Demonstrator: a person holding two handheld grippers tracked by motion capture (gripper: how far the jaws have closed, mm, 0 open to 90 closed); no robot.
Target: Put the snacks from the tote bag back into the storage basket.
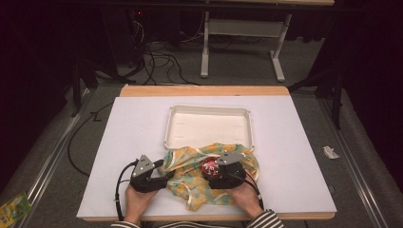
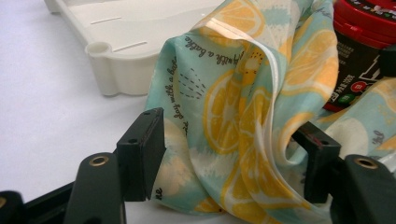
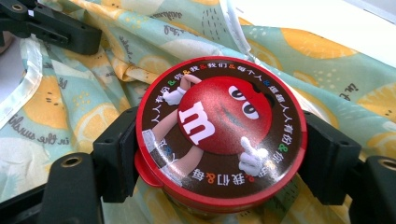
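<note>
A: What's on the white tabletop (image 1: 128, 137)?
B: A lemon-print cloth (image 1: 199, 178), a white tray (image 1: 209, 126) beyond both claws, grey floor and cables behind.
A: The claws?
B: Right claw (image 3: 219, 140) clamps the red-lidded can (image 3: 219, 135). Left claw (image 2: 229, 154) gapes around a cloth fold.

In the right gripper view the candy tub (image 3: 219, 135) shows its lid; its body below is hidden by that lid and cut off at the bottom edge. In the left gripper view the tub is clipped by the upper right corner, and the tray (image 2: 116, 51) runs off the top. The lemon-print cloth (image 1: 190, 166) covers the tray's near rim, lower centre of the high view.
</note>
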